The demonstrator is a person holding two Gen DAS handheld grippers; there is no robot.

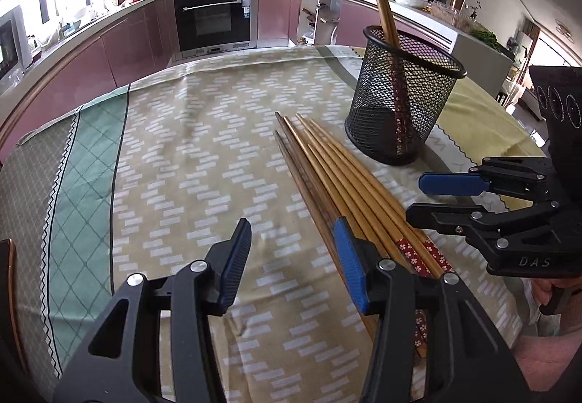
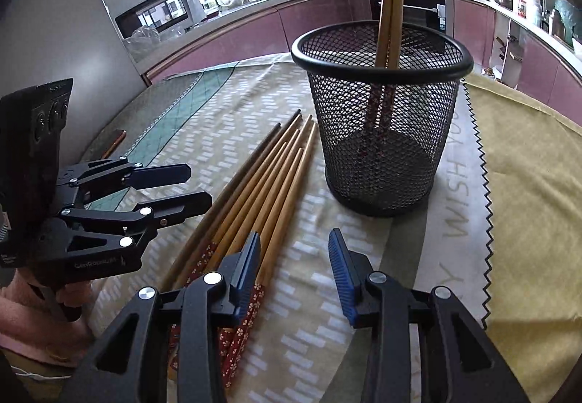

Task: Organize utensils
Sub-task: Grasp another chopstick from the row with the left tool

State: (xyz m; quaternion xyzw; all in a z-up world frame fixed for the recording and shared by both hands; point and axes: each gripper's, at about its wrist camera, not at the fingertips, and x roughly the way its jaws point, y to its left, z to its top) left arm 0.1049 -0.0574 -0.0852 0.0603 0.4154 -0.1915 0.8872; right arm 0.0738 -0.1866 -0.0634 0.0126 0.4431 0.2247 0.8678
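Observation:
Several wooden chopsticks [image 1: 338, 170] with red flowered ends lie side by side on the tablecloth, also in the right wrist view [image 2: 262, 181]. A black mesh holder [image 1: 403, 101] stands upright just beyond them with two chopsticks [image 1: 382, 3] standing in it; it also shows in the right wrist view [image 2: 382, 119]. My left gripper [image 1: 293, 243] is open and empty, its right finger over the left edge of the bundle. My right gripper [image 2: 294, 254] is open and empty, its left finger over the bundle's right edge. Each gripper shows in the other's view: right [image 1: 429, 197], left [image 2: 196, 186].
A patterned cloth [image 1: 203, 155] covers the table, with a yellow cloth [image 2: 527, 166] at the right past a zigzag edge. Kitchen counters and an oven [image 1: 212, 17] stand behind. A chair edge [image 1: 9, 279] is at the far left.

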